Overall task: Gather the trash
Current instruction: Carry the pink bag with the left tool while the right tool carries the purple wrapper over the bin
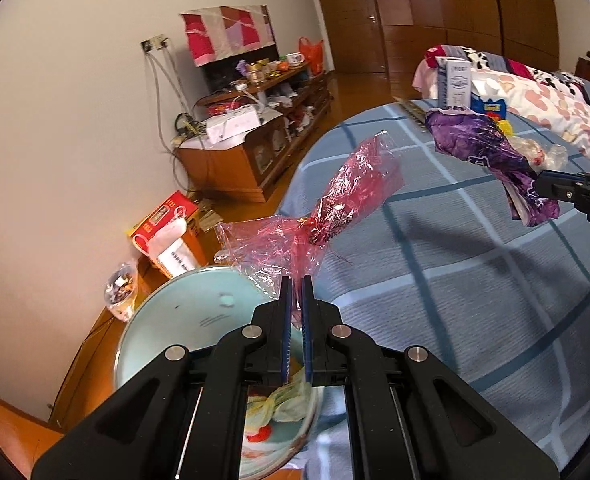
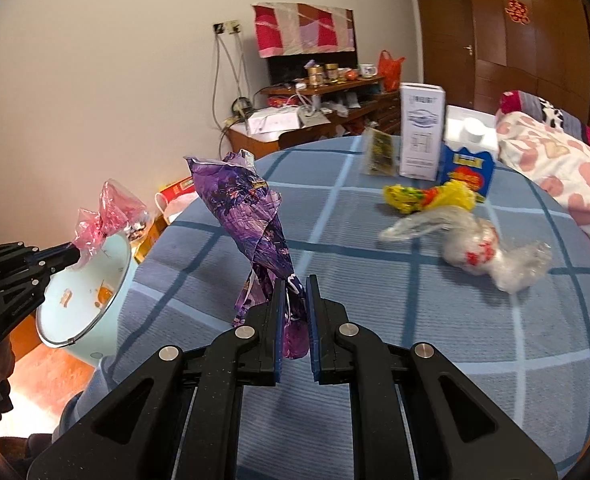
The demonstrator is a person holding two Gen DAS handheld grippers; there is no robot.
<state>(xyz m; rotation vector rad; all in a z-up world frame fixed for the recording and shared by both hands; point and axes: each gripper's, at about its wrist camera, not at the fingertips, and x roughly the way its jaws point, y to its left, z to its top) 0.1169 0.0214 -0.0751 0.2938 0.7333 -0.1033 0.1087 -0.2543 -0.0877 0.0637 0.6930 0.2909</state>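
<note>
Closest to you, your left gripper is clamped on the pink cellophane wrapper, held above the pale blue bin, probably ready for dropping. That bin holds only a few scraps. Further right, your right gripper pinches the purple wrapper over the checked bedspread, where a clear plastic bag and a yellow wrapper remain uncollected.

Your right gripper pinches the purple wrapper above the blue checked bedcover. At left, your left gripper clamps the pink cellophane over the pale blue bin. A clear plastic bag and yellow wrapper lie on the cover.
</note>
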